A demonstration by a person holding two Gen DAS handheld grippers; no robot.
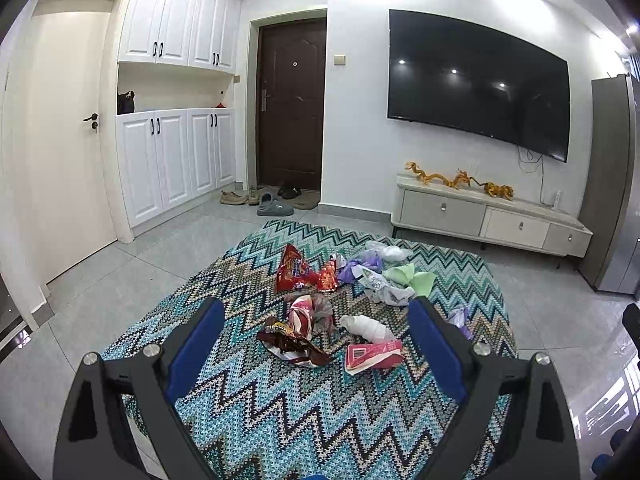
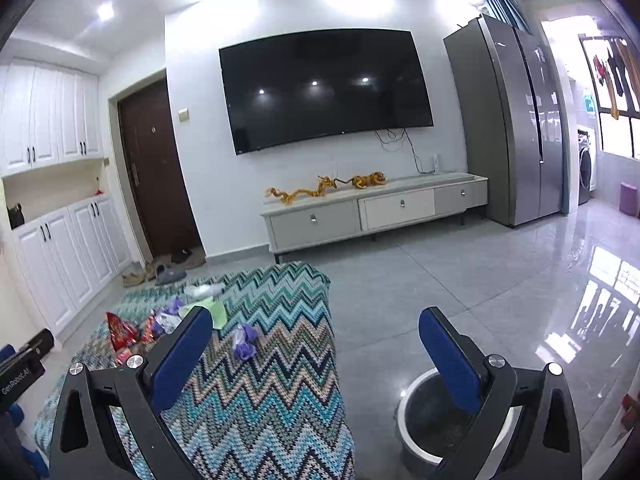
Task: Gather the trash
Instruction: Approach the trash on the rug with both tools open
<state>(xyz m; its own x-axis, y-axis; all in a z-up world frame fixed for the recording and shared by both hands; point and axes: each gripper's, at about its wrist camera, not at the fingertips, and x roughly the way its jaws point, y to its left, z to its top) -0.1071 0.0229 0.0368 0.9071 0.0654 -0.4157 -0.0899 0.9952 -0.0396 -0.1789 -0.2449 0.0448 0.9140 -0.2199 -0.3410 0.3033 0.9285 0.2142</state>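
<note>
Lying scattered over the zigzag-patterned cloth (image 1: 248,408) that covers the bench are the pieces of trash: a dark crumpled snack wrapper (image 1: 294,346), a pink flat packet (image 1: 372,355), a white wad of tissue (image 1: 368,328), a red chip bag (image 1: 294,270), and further back green paper (image 1: 408,276) and purple scraps (image 1: 352,270). All of it looks light and soft; the foil wrappers should crush and may slip, so a pinch across a raised, crinkled fold seems safer than on a flat face, and the tissue can be taken anywhere in its bulk. The left tongs (image 1: 316,332) stand spread wide above the nearest wrapper and packet, touching nothing and carrying nothing. The right tongs (image 2: 316,344) are likewise spread and empty, hanging over the bench's edge with one purple wrapper (image 2: 245,338) on the cloth just beyond its left finger. A round bin (image 2: 416,420) with a white rim stands on the tiled floor (image 2: 460,280) beside the bench, under the right finger, and is likely where everything should go.
</note>
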